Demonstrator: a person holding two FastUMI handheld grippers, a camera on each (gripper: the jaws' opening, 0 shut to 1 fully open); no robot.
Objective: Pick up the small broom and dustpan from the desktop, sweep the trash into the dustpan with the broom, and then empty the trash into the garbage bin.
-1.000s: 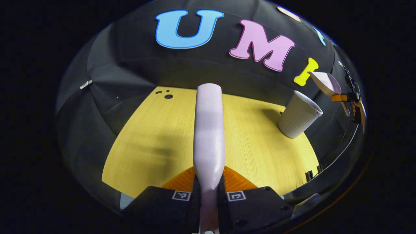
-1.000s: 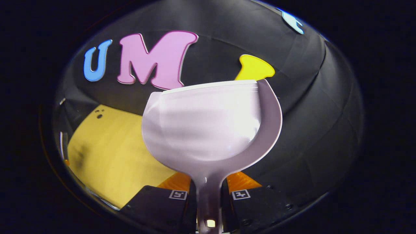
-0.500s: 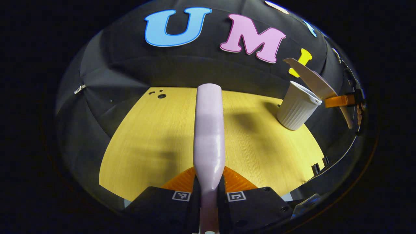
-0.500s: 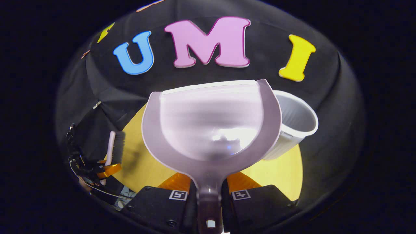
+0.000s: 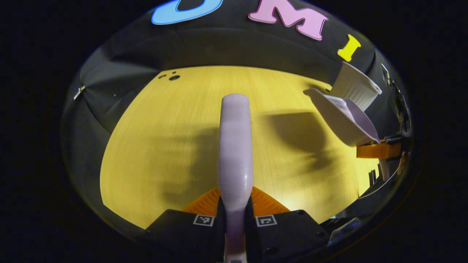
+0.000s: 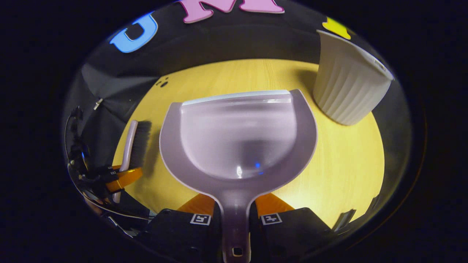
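Over desktop [image 6: 351, 160], dustpan [image 6: 237, 138] mouth points forward.

The left tongs [image 5: 234, 219] show a black blocky body with a small square black-and-white marker on each half and round screw heads near the outer edges. The right tongs [image 6: 236, 219] are built alike: black housing, two square coded markers, dark screws. Seen from the right gripper view, the left tongs trail thin black cables [image 6: 75, 146] along their side.
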